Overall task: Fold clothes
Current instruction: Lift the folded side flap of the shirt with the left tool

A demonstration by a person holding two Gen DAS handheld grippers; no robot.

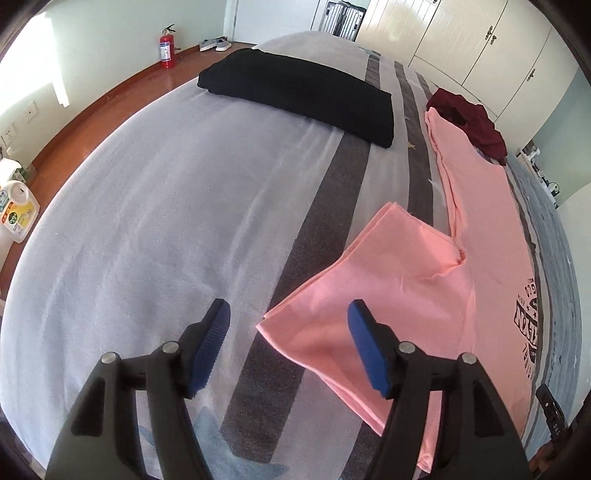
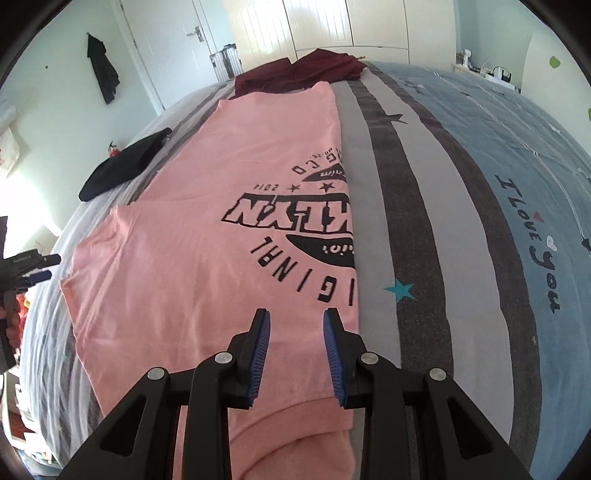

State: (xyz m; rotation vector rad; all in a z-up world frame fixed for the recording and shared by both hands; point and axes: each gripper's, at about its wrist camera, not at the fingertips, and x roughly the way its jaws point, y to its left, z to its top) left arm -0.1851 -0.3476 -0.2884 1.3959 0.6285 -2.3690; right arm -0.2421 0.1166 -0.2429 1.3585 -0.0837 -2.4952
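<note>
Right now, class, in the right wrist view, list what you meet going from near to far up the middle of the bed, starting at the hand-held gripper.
Right hand-held gripper, open above the shirt → pink T-shirt with its black print → dark red garment at the far end of the bed → white wardrobe doors.
</note>
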